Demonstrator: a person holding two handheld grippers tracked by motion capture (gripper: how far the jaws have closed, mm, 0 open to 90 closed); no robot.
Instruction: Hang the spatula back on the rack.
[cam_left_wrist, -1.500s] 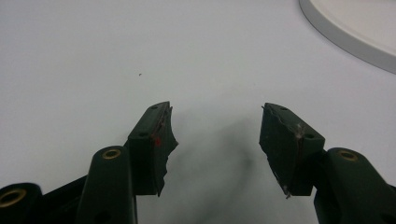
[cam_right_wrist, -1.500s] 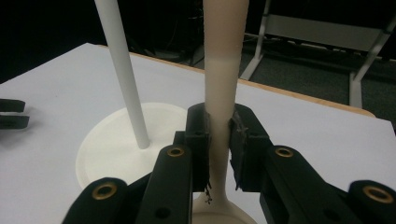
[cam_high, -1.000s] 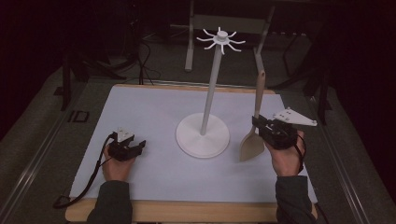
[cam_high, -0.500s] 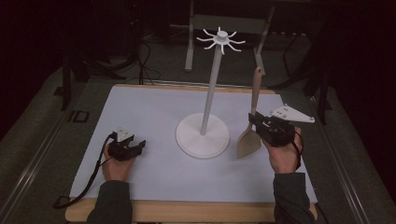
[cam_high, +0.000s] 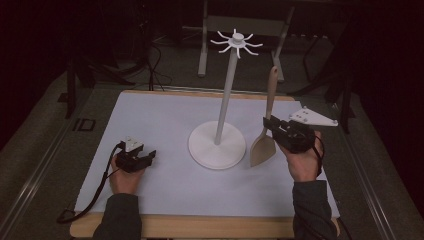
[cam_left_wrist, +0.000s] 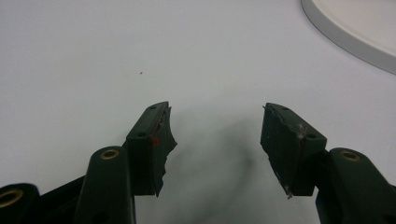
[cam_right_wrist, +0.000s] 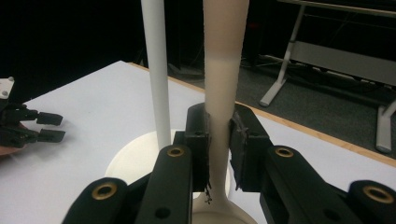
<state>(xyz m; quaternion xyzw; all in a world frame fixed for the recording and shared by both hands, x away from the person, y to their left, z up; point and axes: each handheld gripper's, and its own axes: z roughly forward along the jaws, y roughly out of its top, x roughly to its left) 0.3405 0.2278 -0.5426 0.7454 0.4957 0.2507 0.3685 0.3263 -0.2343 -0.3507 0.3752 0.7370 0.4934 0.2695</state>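
My right gripper (cam_high: 270, 126) is shut on the neck of a wooden spatula (cam_high: 270, 92), which it holds upright with the handle up. The flat blade (cam_high: 262, 150) hangs just above the white mat, right of the stand's round base (cam_high: 217, 146). In the right gripper view the pads (cam_right_wrist: 198, 140) press on both sides of the spatula (cam_right_wrist: 224, 56), and the stand's pole (cam_right_wrist: 156, 70) rises just behind it to the left. The white stand (cam_high: 227, 90) carries a ring of hooks (cam_high: 236, 41) at its top. My left gripper (cam_high: 149, 158) rests on the mat at the left, open (cam_left_wrist: 215, 135) with nothing between its jaws.
A white mat (cam_high: 165, 115) covers the wooden table. The edge of the stand's base (cam_left_wrist: 355, 32) shows ahead and to the right of the left gripper. Metal frame legs (cam_high: 202, 45) and cables stand on the dark floor behind the table.
My right gripper has shifted slightly toward the stand with the spatula still in it. The left gripper has not moved.
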